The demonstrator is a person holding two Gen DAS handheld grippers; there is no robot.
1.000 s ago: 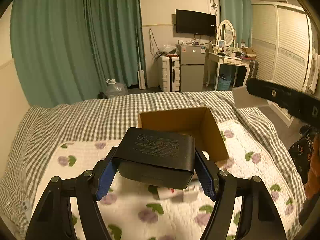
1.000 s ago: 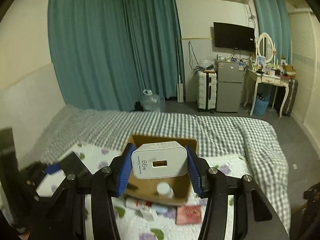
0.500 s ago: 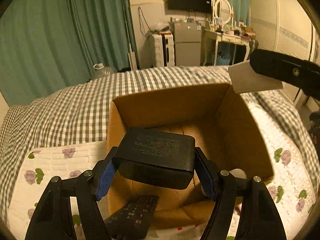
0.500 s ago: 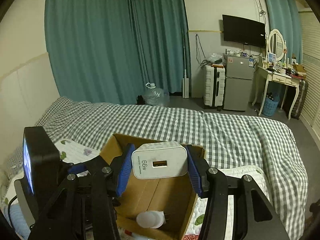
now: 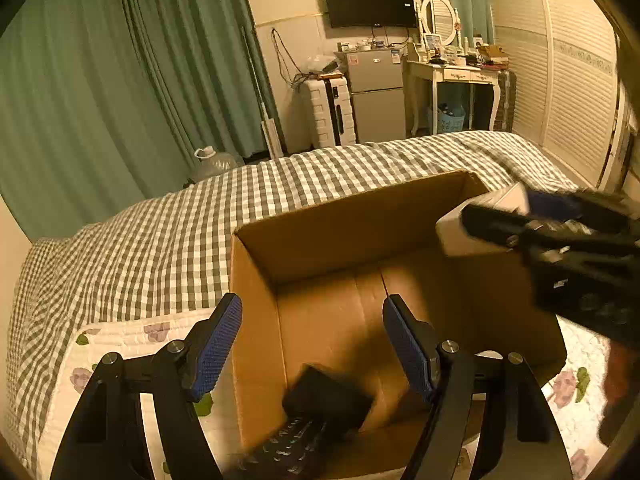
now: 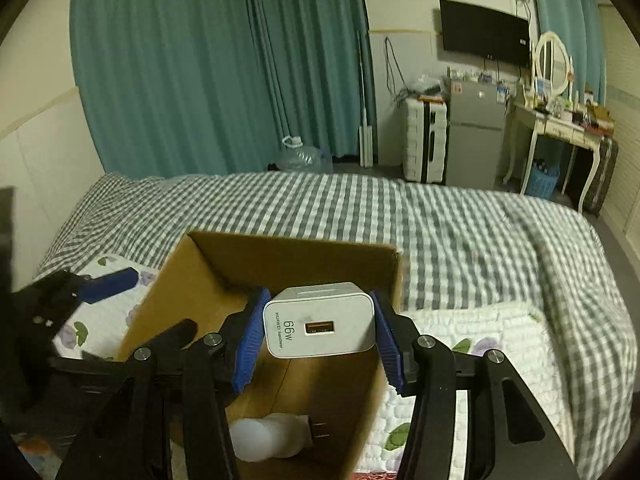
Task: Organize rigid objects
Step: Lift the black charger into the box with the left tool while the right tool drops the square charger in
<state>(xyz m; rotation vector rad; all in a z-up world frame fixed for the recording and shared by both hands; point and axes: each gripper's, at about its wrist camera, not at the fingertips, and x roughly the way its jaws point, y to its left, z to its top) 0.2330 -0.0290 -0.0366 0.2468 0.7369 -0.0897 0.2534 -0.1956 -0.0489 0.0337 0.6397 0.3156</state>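
Note:
An open cardboard box stands on the bed; it also shows in the right wrist view. My left gripper is open and empty above the box's near left corner. A black power adapter, blurred, is inside the box below it, over a black remote control. My right gripper is shut on a white 66W charger above the box; it shows in the left wrist view at the right. A white plug-in object lies on the box floor.
The bed has a grey checked sheet and a white floral quilt. Teal curtains, a water jug, a white suitcase, a small fridge and a dressing table stand beyond the bed.
My left gripper has opened and let go of the black adapter, which has dropped into the box. My right gripper has come in over the box with the white charger.

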